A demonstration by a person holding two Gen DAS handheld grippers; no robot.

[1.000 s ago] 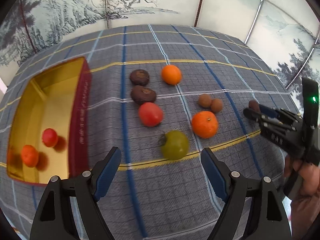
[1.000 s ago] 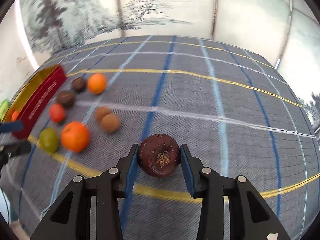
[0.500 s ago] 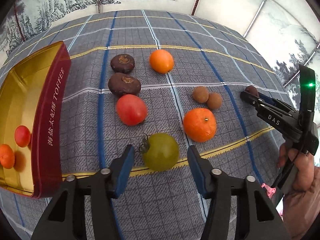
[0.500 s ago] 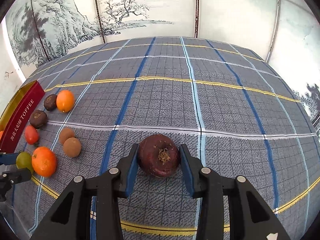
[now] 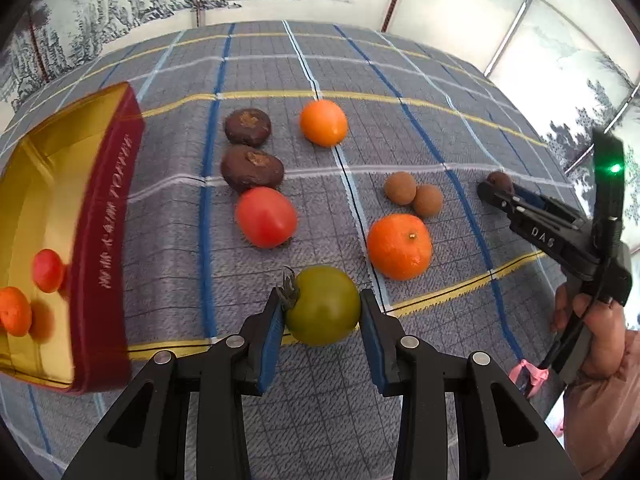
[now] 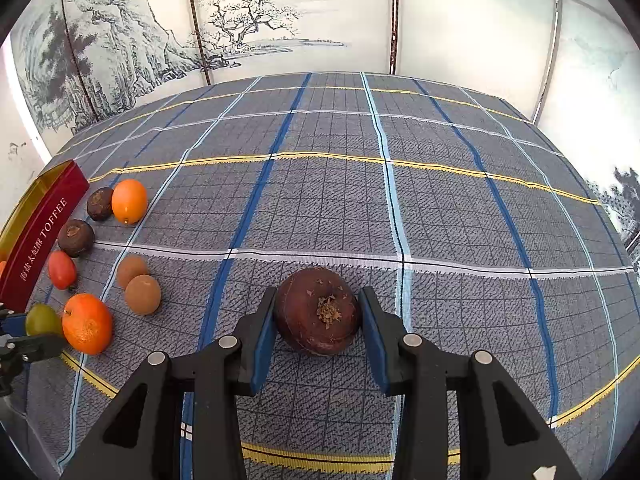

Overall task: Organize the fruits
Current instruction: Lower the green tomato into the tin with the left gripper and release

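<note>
Green tomato (image 5: 323,305) resting on checked surface (image 5: 400,80), near toffee tin (image 5: 112,240). Left hand-held gripper (image 5: 322,320) closing, pads touching its sides. I'm judging it light, smooth, bruisable; gripping mid-body. Right hand-held gripper (image 6: 318,320) clamping brown water chestnut (image 6: 316,312).

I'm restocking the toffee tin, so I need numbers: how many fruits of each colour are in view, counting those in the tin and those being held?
Orange: 3
Red: 2
Green: 1
Dark brown: 3
Light brown: 2
Total: 11
</note>
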